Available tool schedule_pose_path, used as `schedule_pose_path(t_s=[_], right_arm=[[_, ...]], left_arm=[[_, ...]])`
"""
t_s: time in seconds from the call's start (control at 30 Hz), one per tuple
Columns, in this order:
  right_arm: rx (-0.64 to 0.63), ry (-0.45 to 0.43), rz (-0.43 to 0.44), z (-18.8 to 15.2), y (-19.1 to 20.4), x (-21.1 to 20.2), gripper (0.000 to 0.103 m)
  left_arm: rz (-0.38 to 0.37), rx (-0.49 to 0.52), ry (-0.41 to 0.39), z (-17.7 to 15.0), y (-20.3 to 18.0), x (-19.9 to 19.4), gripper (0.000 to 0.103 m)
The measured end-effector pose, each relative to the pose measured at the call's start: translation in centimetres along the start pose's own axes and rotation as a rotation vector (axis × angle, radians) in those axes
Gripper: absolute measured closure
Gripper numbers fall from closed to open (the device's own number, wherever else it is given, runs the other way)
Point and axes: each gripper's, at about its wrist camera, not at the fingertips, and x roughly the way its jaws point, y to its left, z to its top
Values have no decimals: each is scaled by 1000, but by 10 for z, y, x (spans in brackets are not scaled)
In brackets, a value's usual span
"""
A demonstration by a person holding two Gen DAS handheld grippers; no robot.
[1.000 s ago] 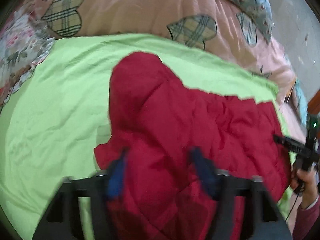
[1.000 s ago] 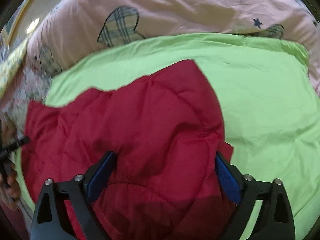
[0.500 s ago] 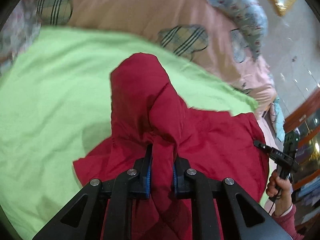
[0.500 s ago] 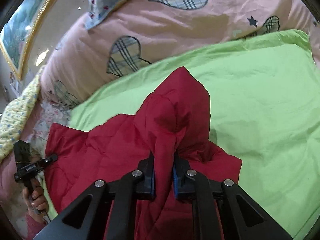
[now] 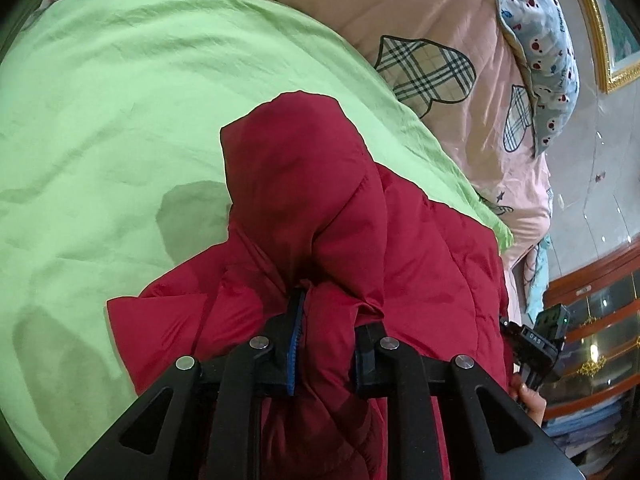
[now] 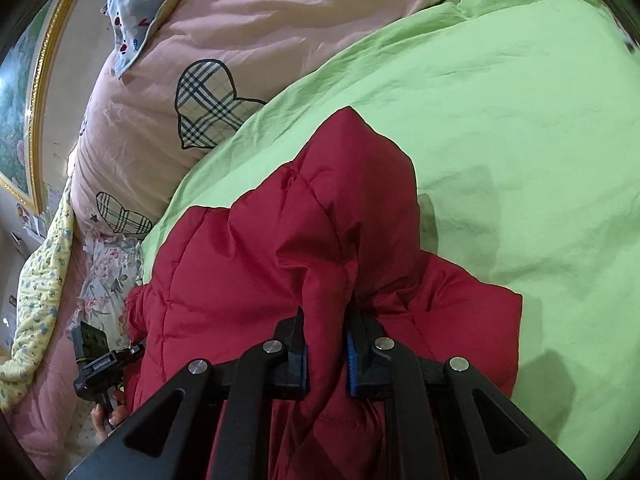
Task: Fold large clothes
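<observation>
A red quilted jacket [image 5: 304, 184] lies on a light green sheet [image 5: 120, 100], its near part bunched up into a peak. My left gripper [image 5: 328, 312] pinches a fold of that red fabric between its blue pads, and its jaws are opening slightly with the cloth still squeezed between them. In the right wrist view the same jacket [image 6: 320, 216] rises in a ridge from my right gripper [image 6: 325, 316], which is shut on another fold. The two grips sit at opposite sides of the jacket. A person's hand [image 5: 528, 400] shows at the jacket's right edge, and the other hand [image 6: 108, 416] at its left edge.
The green sheet [image 6: 520, 120] spreads wide beyond the jacket. A pink quilt with plaid hearts [image 5: 440, 20] is heaped behind it, with a blue patterned pillow [image 5: 540, 40] on top. A wooden cabinet [image 5: 592, 320] and a gold-framed picture [image 6: 20, 100] stand off the bed.
Both grippers went from open over the flat jacket to shut on pinched folds. The fabric is now drawn up into ridges, and both views have rolled and dropped closer.
</observation>
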Motion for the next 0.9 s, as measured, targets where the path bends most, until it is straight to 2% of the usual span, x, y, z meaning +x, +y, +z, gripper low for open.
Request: schedule_pose_path(t_s=[0.3, 0.33, 0.4, 0.47, 0.6, 0.7, 0.8, 0.9], right_arm=[[-32, -9, -61, 0, 5, 8, 88], [-32, -8, -61, 0, 4, 8, 88], [-33, -9, -62, 0, 4, 8, 87], [-34, -11, -62, 0, 4, 7, 87], [-34, -14, -68, -1, 4, 7, 85], [-36, -15, -76, -1, 5, 8, 84], [-37, -17, -82, -1, 6, 8, 84], [-38, -19, -87, -1, 6, 8, 84]], left_arm=[[165, 84, -48, -15, -32, -9, 71], [178, 92, -52, -15, -37, -9, 67], [200, 103, -65, -17, -46, -13, 44], [216, 115, -94, -21, -53, -23, 35], [259, 153, -138, -31, -66, -46, 28], [285, 174, -169, -39, -79, -65, 28], [268, 214, -203, -52, -94, -86, 28], [251, 273, -196, -69, -115, -93, 28]])
